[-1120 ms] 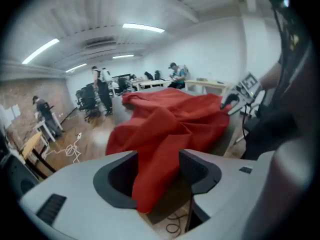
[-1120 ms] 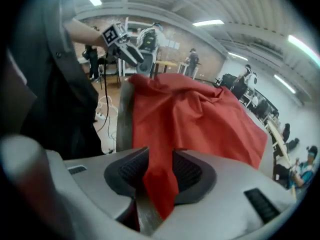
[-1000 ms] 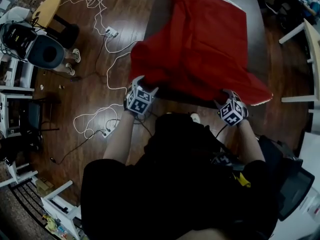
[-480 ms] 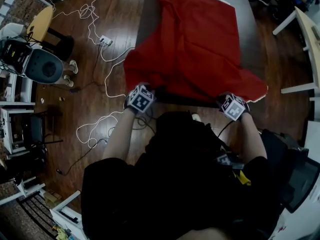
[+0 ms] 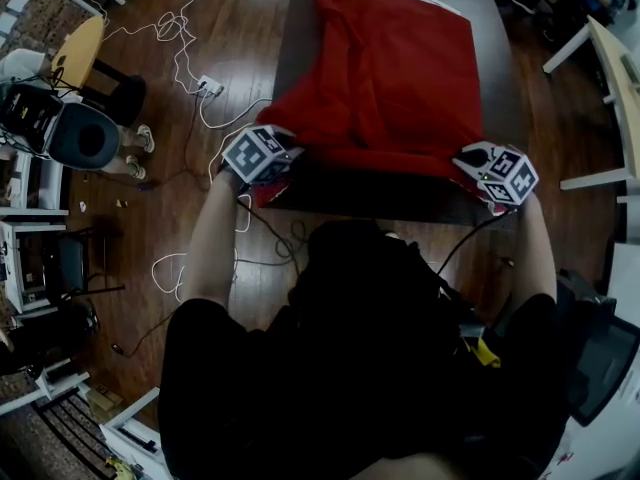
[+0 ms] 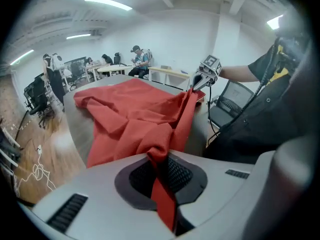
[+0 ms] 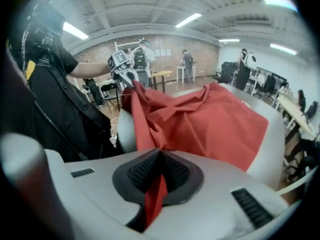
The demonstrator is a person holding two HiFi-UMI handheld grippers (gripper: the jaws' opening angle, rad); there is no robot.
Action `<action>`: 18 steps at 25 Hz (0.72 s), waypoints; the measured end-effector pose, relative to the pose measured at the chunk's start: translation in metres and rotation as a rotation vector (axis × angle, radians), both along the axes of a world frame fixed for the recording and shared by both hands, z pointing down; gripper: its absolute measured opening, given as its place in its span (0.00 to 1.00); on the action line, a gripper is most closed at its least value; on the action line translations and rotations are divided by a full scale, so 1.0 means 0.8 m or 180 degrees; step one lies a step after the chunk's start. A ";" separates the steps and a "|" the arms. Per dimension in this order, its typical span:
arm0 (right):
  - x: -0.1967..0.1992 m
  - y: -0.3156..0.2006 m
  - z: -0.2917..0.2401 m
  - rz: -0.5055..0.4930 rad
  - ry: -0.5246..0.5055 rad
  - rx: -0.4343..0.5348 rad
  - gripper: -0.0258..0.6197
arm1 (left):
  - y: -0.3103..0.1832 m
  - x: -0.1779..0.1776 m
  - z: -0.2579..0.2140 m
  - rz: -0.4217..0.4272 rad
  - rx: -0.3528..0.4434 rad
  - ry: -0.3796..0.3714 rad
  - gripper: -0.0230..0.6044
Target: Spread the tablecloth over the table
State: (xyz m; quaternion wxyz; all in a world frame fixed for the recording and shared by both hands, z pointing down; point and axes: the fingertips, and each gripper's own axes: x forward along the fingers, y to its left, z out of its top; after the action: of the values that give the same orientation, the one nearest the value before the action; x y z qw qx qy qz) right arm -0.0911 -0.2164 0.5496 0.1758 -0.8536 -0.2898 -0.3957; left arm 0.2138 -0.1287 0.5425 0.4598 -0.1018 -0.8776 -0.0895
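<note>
Two corners of rumpled red tablecloth (image 5: 400,78), one pinched in left tongs (image 6: 161,170), other in right tongs (image 7: 159,171)

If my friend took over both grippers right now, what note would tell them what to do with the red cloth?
The left hand-held gripper is shut on the near edge of the red tablecloth.
The right hand-held gripper is shut on the same edge, at the other end.
The cloth lies bunched and creased on the grey table, whose near strip is bare.
Done: both ends gripped.
Left: pull it flat over the table.
</note>
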 end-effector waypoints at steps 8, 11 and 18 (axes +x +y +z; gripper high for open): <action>-0.049 0.141 0.005 0.0795 -0.0703 -0.0504 0.06 | 0.125 -0.062 -0.002 0.0094 -0.0173 0.0235 0.06; -0.066 0.167 0.045 0.0876 -0.0822 -0.0416 0.06 | 0.163 -0.074 0.042 -0.0176 -0.0083 0.0278 0.08; -0.120 0.214 0.123 0.0972 -0.1010 -0.0286 0.23 | 0.198 -0.085 0.117 -0.0608 0.0247 0.0183 0.25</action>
State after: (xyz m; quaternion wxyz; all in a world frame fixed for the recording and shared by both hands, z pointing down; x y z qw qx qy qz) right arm -0.1871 -0.0449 0.6477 0.1476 -0.7338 -0.4570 -0.4805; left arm 0.1455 0.0298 0.6359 0.4778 -0.1696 -0.8462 -0.1639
